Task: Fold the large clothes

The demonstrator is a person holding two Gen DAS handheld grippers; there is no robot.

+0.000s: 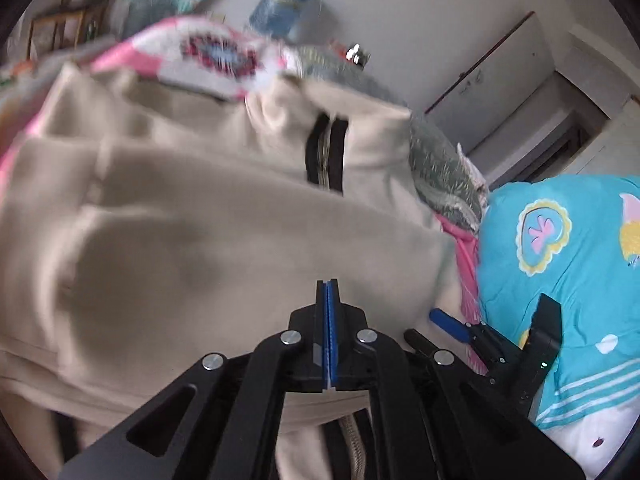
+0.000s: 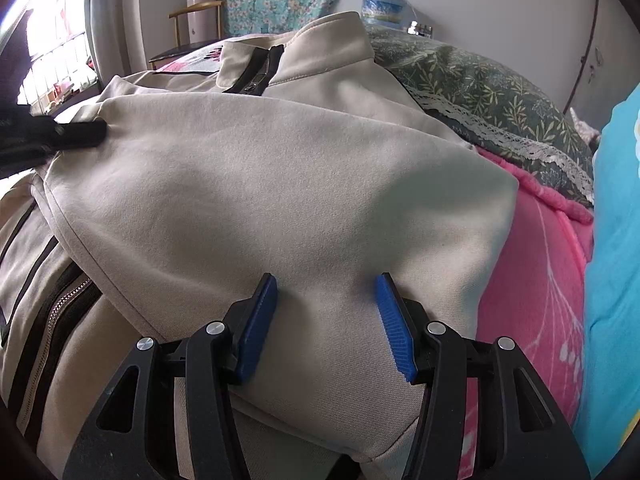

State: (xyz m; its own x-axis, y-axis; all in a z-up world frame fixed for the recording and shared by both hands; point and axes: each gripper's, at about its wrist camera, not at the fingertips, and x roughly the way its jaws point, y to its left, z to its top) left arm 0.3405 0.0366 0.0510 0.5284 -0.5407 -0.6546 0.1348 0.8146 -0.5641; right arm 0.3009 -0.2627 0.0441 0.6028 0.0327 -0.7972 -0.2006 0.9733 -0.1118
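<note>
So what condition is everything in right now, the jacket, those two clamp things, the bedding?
Beige zip-up fabric jacket: one panel folded over its front, lying on the bed.
Jacket's black zipper: open at the collar.
Left tool: blue pads pressed together, shut.
Right tool: blue pads apart, open, over the jacket's lower part.
Green leaf-print pillow: lying beside the jacket.
Turquoise cartoon-print quilt: bunched up.

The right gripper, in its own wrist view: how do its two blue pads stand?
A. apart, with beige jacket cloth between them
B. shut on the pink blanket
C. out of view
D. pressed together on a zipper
A: the right gripper shows its blue pads spread apart over the beige jacket.
</note>
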